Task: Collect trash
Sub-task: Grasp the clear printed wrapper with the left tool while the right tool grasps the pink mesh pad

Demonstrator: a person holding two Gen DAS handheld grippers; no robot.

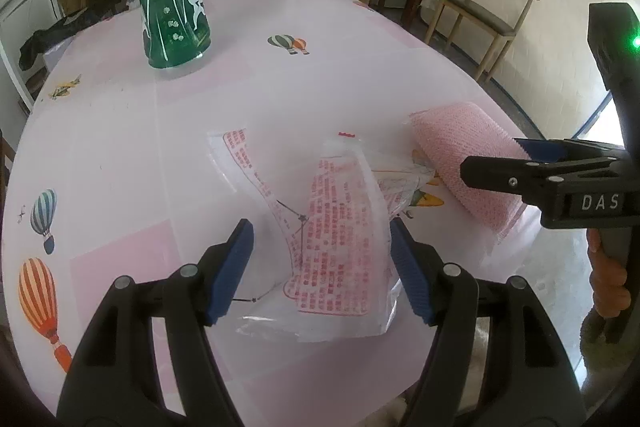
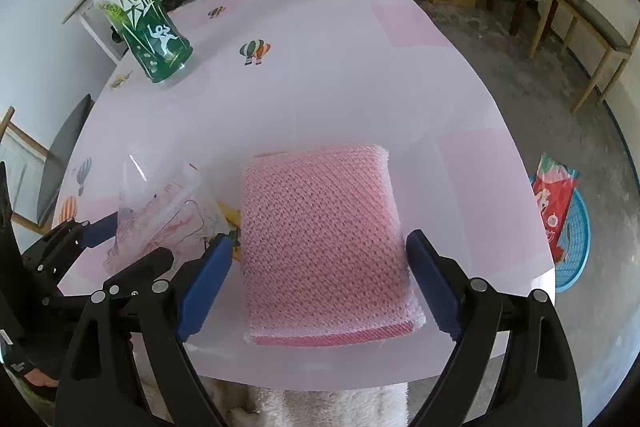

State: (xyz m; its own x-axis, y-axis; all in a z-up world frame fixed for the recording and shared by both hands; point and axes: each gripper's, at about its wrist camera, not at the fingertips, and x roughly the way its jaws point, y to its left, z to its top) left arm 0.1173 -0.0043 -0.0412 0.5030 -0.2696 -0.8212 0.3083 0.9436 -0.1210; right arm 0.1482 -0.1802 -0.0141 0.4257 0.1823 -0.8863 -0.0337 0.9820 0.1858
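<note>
While both tongs gape | pink balloon-print table (image 2: pixel 320 75) | wooden chair (image 1: pixel 486 7), concrete floor (image 2: pixel 520 75) beyond

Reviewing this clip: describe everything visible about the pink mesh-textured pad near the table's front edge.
The pink mesh pad is a thick, roughly square cushion-like piece with a knitted net texture, apparently sealed in clear film whose edge shows along its near side. It lies flat on the pink table close to the front edge. The open right gripper straddles it, its blue fingers beside both sides; contact is unclear. The clear printed wrapper lies to its left.
</note>
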